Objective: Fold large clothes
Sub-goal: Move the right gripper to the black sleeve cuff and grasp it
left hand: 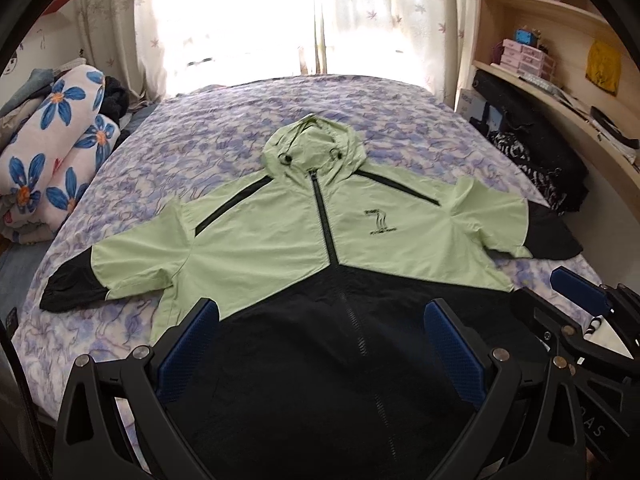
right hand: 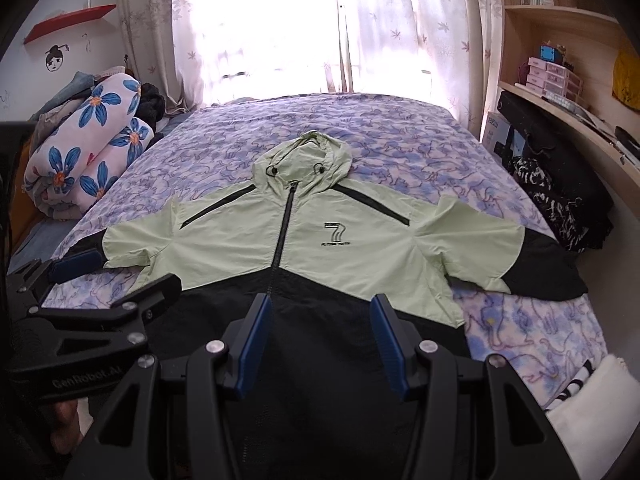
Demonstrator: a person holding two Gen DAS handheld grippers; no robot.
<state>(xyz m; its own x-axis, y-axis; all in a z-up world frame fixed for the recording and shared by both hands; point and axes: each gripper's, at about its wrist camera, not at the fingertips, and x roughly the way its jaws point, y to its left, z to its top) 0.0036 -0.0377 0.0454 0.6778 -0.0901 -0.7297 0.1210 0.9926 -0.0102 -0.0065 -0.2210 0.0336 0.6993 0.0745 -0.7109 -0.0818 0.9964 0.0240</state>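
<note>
We see both grippers held above the near, black hem of the jacket (left hand: 304, 232), gripping nothing. The left gripper (left hand: 320, 320) has its jaws spread wide, with dark cloth showing between the blue pads (left hand: 188, 340). The right gripper (right hand: 320, 320), just to its right, has its jaws parted less widely, framing the lower end of the zip (right hand: 282, 236). The jacket lies flat and face up on the bed (left hand: 200, 152), hood (left hand: 312, 148) far, both sleeves spread out left and right, black cuffs near the bed's edges. A rolled floral quilt (left hand: 60, 152) sits at the far left, shelves (right hand: 560, 60) at the right, curtains (right hand: 400, 20) beyond.
</note>
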